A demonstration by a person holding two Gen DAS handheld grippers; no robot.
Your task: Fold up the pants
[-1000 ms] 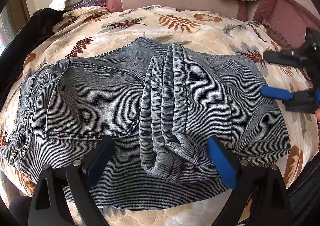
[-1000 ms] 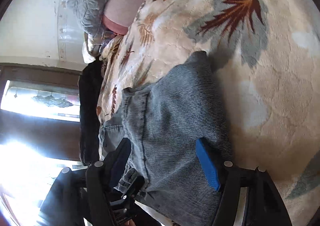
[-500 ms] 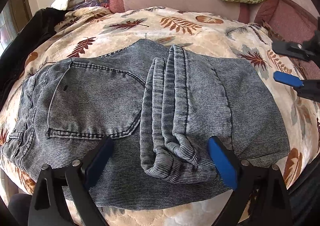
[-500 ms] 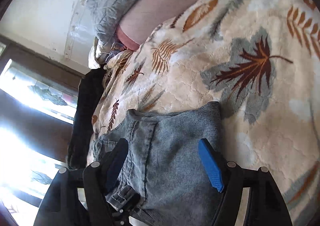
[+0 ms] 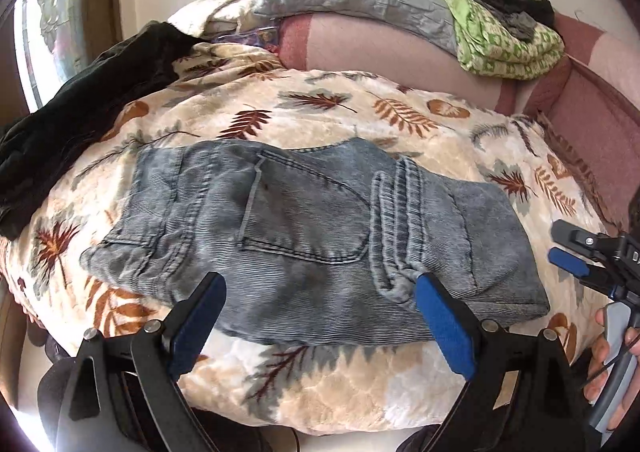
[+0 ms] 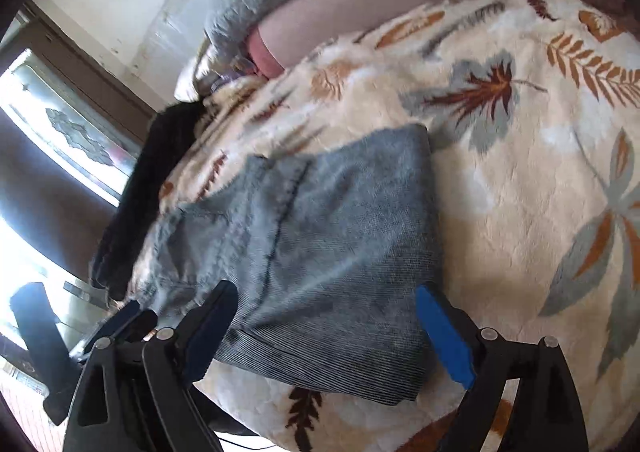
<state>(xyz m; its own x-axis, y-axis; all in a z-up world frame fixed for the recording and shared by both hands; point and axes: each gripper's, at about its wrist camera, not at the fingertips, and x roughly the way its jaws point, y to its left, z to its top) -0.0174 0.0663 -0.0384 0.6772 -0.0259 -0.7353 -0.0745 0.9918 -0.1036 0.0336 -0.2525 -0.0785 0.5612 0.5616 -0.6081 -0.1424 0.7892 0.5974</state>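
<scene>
Leaf-print blanket point(image 5: 360, 119) on the bed is the work surface, and both grippers have backed off since a second ago: the jeans point(image 5: 312, 236) look smaller and further away in both wrist views now. So I'd say the fold is basically done. They sit mid-blanket as a compact grey-blue bundle, back pocket up, cuffed hems lying across the right half. Left gripper point(image 5: 320, 328) hovers wide open at the near edge, holding nothing; right gripper point(image 6: 324, 332) is also spread and empty. Dark clothes point(image 5: 80, 99) are piled far left.
</scene>
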